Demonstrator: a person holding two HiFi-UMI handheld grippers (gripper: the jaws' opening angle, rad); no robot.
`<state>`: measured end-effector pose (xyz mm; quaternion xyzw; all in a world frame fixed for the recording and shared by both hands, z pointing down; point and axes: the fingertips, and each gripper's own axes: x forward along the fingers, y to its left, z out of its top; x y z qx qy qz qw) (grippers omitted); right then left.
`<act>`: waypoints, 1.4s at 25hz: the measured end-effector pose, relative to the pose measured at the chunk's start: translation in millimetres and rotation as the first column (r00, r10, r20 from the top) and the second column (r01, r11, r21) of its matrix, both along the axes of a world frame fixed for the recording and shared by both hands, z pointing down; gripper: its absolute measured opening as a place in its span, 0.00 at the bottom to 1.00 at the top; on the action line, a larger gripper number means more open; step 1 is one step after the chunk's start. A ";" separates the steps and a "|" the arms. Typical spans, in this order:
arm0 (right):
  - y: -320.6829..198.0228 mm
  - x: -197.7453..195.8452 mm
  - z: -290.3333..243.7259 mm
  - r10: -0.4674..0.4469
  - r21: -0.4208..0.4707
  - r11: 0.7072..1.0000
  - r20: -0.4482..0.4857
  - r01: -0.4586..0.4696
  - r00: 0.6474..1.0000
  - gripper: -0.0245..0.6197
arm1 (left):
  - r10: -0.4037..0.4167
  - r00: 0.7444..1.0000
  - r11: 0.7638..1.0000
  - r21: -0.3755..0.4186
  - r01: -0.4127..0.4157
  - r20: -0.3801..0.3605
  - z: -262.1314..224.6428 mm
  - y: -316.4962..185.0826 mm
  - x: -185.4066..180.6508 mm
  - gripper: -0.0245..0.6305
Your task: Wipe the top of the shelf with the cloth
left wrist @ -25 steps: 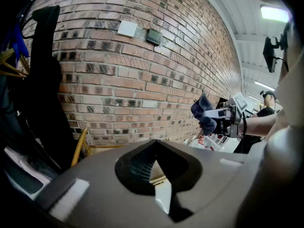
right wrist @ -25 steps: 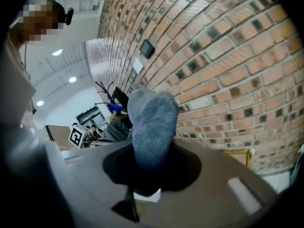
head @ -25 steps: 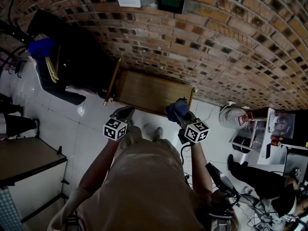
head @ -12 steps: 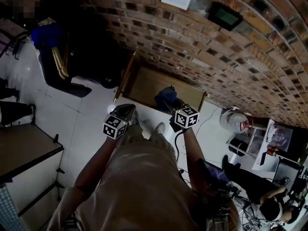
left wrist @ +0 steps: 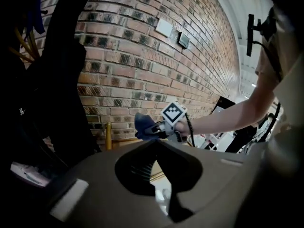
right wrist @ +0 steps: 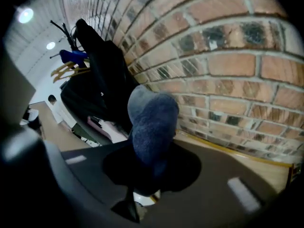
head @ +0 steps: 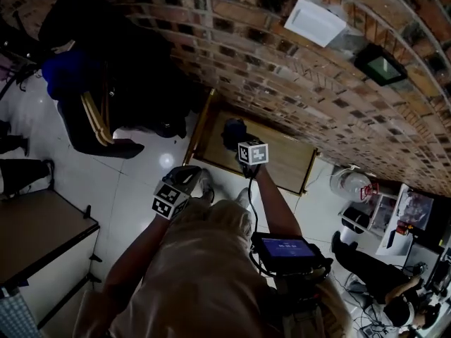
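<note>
Blue cloth [right wrist: 152, 127] is sitting clamped in the right gripper's [head: 239, 142] jaws, over the left end of the wooden shelf top [head: 282, 162], close to the brick wall [head: 282, 69]. Can't tell if it's touching the shelf. Left gripper [head: 185, 177] is hanging short of the shelf over the white floor [head: 141, 182], jaws pressed together on nothing.

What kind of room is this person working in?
Probably an indoor workroom or office. It has a bare brick wall, a white tiled floor, coats on hangers at the left, and a low wooden shelf against the wall.
</note>
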<state>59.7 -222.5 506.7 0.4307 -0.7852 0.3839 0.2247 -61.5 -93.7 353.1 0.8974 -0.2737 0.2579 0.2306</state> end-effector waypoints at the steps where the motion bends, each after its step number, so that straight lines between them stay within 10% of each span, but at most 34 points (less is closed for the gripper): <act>1: -11.9 -6.7 14.1 0.008 -0.020 1.000 -0.022 -0.008 1.000 0.17 | 0.008 1.000 1.000 -0.002 -0.008 0.004 2.7 -3.9 -3.7 0.04; 20: -115.3 -66.9 217.9 0.022 -0.360 0.924 -0.287 -0.130 0.958 0.17 | 0.008 0.999 0.992 -0.125 -0.002 0.044 52.3 -4.7 -69.0 0.04; 35: -42.8 140.5 224.5 0.168 -0.353 0.883 -0.378 -0.309 0.911 0.17 | 0.076 0.996 0.992 -0.107 -0.070 0.051 47.8 -33.9 10.7 0.04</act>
